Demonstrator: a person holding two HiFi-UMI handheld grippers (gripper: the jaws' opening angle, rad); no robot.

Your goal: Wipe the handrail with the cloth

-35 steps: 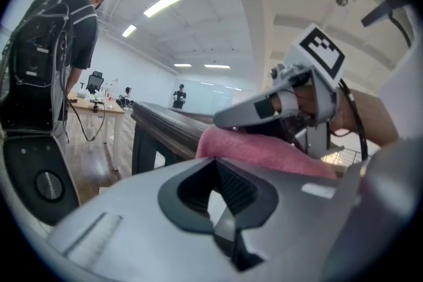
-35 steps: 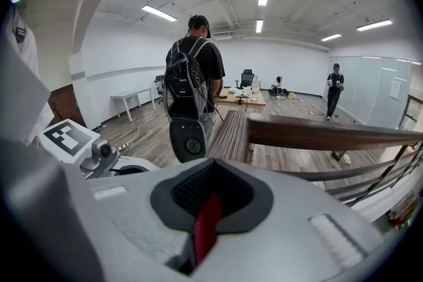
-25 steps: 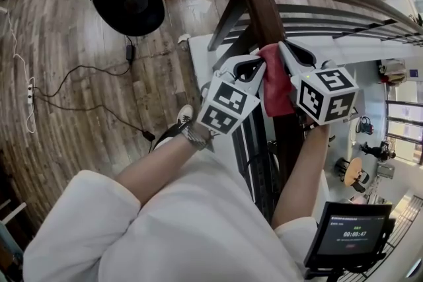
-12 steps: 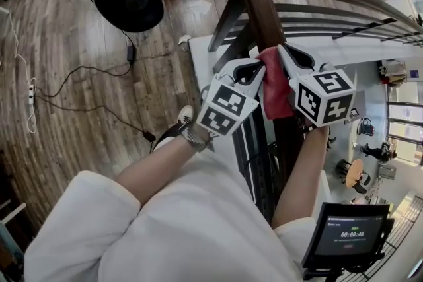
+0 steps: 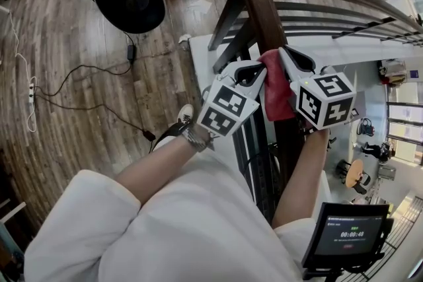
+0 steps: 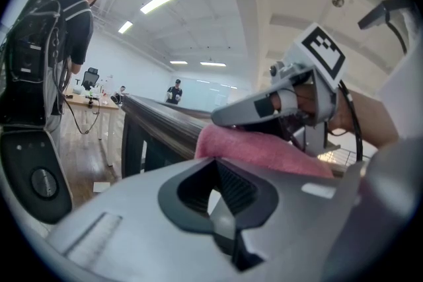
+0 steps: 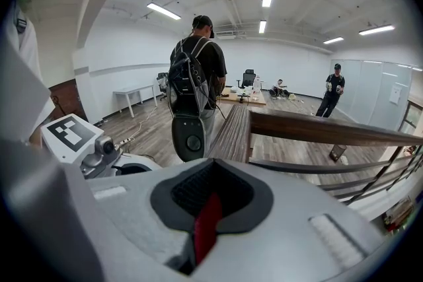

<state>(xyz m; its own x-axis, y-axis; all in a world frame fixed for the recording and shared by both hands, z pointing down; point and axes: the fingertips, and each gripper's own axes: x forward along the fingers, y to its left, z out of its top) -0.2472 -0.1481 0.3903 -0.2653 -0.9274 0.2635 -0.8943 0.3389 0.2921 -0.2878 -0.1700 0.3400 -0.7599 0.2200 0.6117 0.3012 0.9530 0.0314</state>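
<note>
Hardly any shift since a second ago, same spot on handrail (image 5: pixel 256 3). Head view: mid-wipe by the look of it, red cloth (image 5: pixel 276 92) draped over rail between left hand-held gripper (image 5: pixel 259 69) and right hand-held gripper (image 5: pixel 284 55); next, probably slide along rail, pressure kept. Left gripper view: clenched, nose against cloth, no fabric seen between pads. Right gripper view: clamped on cloth sliver. Hidden: rail surface under cloth.

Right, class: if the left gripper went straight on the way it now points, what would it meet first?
Most likely the red cloth draped over the wooden handrail, right ahead of the left gripper; the right gripper holding it lies beyond.
</note>
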